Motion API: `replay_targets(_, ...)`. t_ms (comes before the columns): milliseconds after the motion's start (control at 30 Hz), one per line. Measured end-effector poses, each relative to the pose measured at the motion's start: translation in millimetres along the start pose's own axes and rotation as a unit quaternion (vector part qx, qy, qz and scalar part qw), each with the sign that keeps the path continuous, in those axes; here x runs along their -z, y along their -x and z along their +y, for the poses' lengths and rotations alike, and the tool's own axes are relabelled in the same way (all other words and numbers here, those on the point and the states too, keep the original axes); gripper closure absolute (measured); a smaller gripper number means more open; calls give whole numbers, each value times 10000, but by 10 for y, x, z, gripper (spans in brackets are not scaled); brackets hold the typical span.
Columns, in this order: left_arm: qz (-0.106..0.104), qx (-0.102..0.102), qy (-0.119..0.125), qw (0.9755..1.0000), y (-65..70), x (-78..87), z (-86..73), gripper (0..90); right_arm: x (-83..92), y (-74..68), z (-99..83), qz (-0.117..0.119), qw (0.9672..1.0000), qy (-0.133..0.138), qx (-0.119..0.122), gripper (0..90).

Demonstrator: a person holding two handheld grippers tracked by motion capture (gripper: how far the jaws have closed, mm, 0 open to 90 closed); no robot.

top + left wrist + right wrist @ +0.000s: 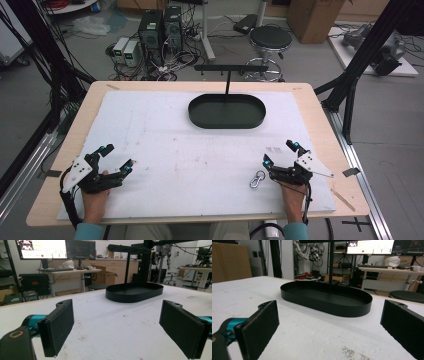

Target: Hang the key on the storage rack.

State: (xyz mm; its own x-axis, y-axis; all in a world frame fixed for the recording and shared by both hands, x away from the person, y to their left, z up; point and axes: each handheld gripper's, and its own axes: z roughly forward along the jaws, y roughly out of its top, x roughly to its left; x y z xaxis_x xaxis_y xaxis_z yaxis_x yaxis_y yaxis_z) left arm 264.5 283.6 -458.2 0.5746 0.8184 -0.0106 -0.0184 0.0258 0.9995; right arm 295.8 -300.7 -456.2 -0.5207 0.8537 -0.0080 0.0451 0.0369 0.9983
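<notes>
Small silver metal snap clip (pixel 257 178) lying flat near front edge of white-covered wooden worktop (pixel 175 150), toward right front corner, just beside right tool (pixel 280 153) on its inner side, not touched. Right tool resting on worktop with jaws spread wide, nothing between them. Left tool (pixel 119 156) near left front corner, jaws likewise wide apart and empty.

Risks, as judged: clip small and low-lying; broad flat pads likely to skate over it or nudge it toward front edge if closed too high. Clip beside rather than between jaws, so misaligned closure probable without repositioning first.

Black oval metal tray (pixel 226 111) with low wall, centred toward rear edge, well apart from clip; interior bare. Black hanging rack (pixel 228 68) standing behind tray, nothing visibly hung.
</notes>
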Motion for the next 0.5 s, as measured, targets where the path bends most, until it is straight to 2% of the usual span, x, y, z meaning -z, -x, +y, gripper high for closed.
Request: replay_targets(500,16,-2,8,10000,0,2,0,128,1,-13,2,-5,10000,-37,39,12)
